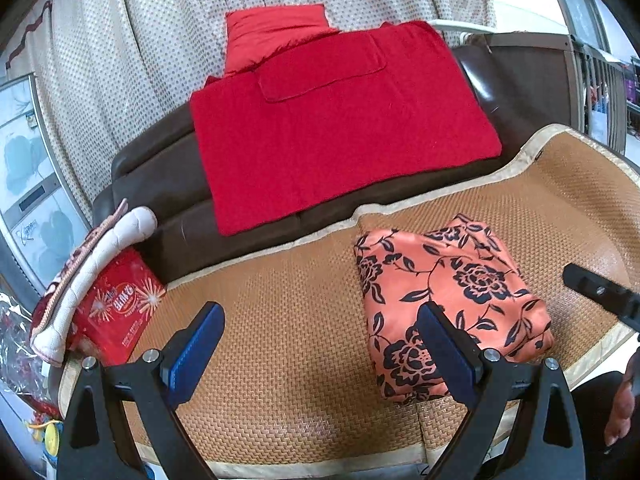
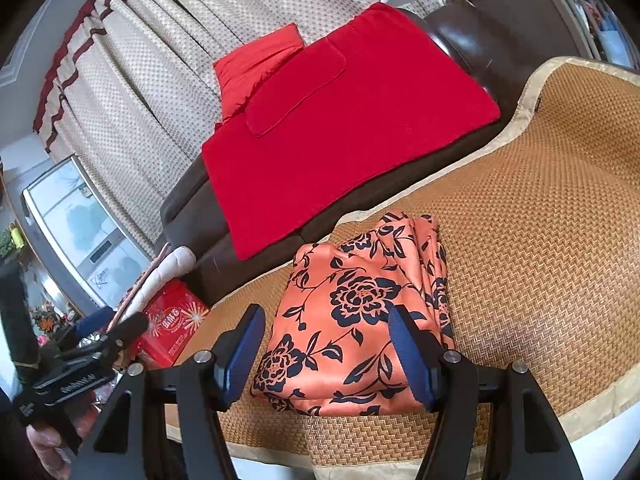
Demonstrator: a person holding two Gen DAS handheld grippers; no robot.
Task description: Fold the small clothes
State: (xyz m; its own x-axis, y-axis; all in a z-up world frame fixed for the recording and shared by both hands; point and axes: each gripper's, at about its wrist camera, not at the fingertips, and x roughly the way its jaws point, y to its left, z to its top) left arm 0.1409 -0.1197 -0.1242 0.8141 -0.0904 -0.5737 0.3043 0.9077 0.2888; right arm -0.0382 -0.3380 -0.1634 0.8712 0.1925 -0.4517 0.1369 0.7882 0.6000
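A folded orange garment with black flowers (image 1: 452, 296) lies on the woven mat (image 1: 280, 320). My left gripper (image 1: 322, 320) stands open over bare mat just left of it; its right finger (image 1: 440, 336) overlaps the garment's left edge. In the right wrist view the same garment (image 2: 352, 300) lies flat under my right gripper (image 2: 328, 330), whose blue pads stand apart above its near half and do not press it. The right gripper's black finger (image 1: 600, 292) shows at the garment's right side. The left gripper (image 2: 108, 328) shows at the far left, held by a hand (image 2: 48, 448).
A red blanket (image 1: 340, 128) drapes the brown sofa back (image 1: 160, 184), with a red cushion (image 1: 272, 28) behind it. A red box (image 1: 120, 308) and a white quilted cloth (image 1: 92, 264) sit at the mat's left end. A dotted curtain (image 1: 160, 20) hangs behind.
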